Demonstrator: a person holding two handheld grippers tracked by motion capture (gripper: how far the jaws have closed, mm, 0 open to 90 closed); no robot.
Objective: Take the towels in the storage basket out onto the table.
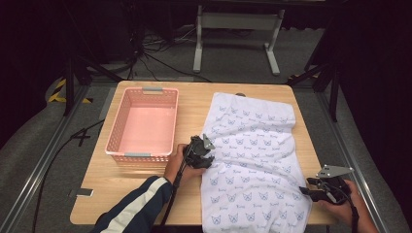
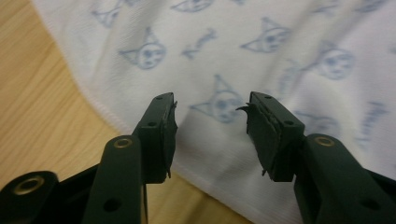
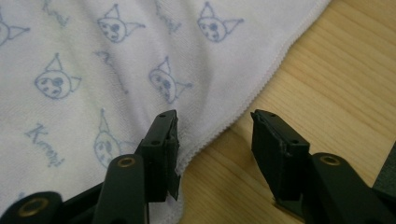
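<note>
A white towel [image 1: 252, 160] printed with blue cat faces lies spread over the right half of the wooden table [image 1: 194, 104], its near end hanging over the front edge. My left gripper [image 1: 208, 161] is at the towel's left edge, midway along. In the left gripper view, the towel [image 2: 280, 56] lies under the open left gripper [image 2: 210, 119], its hem by the left jaw. My right gripper [image 1: 308, 190] sits at the towel's right edge near the front. There the right gripper [image 3: 215, 128] is open, one jaw over the towel [image 3: 93, 70], the other over bare wood [image 3: 327, 84].
An empty pink mesh basket [image 1: 116, 131] stands on the table's left half, just behind my left hand. Bare wood [image 1: 121, 189] runs along the front left. Beyond the table's far edge are a grey stand [image 1: 238, 29] and cables on the floor.
</note>
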